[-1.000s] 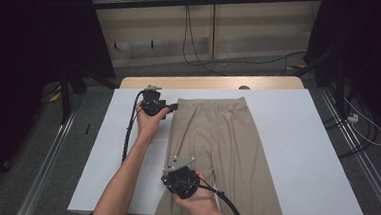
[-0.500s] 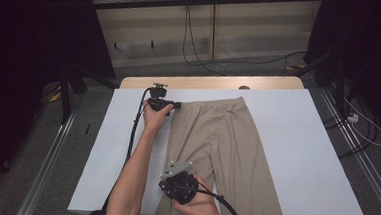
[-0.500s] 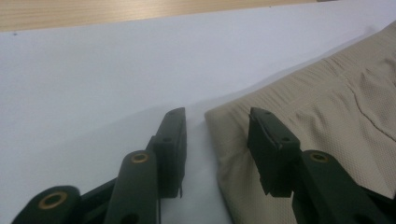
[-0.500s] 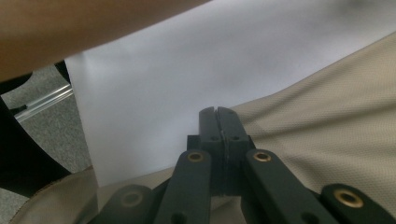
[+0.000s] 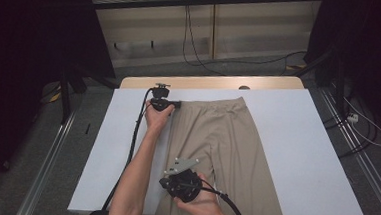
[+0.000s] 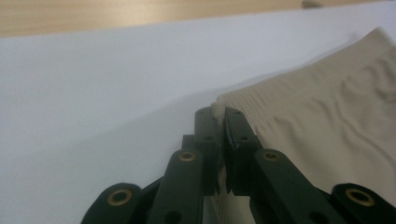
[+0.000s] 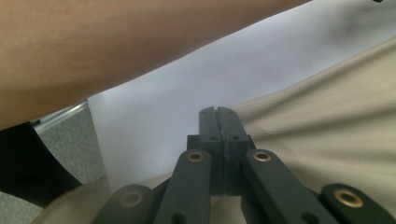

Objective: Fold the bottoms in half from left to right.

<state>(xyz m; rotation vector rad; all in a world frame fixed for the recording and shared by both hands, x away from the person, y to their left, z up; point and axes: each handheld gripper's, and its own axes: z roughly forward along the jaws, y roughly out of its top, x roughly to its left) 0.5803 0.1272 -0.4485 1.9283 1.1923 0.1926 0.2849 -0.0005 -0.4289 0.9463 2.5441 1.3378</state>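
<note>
Beige knit trousers (image 5: pixel 216 149) are lying flat along the white worktop (image 5: pixel 301 144). Left tongs (image 6: pixel 219 122), having just been closing, are pinching the waistband corner; right tongs (image 7: pixel 218 116) are pinching the near left edge. Step: securing the grasp. Next, probably lifting both edges together and folding.

Right gripper (image 7: pixel 218 112): black jaws rise from bottom centre, pressed flat together, thin seam between them, brass pivot pins below. Whether cloth is pinched between them can't be told. Beige fabric (image 7: pixel 327 130), fine knit texture, spreads right of jaws and runs under linkage, soft folds across it. Fabric edge meets jaw tips. White table cover (image 7: pixel 187 88) beyond jaws, corner visible left. Bare forearm (image 7: pixel 116 42) crosses top, out of focus. Grey floor (image 7: pixel 70 140) and metal rail lower left.
</note>
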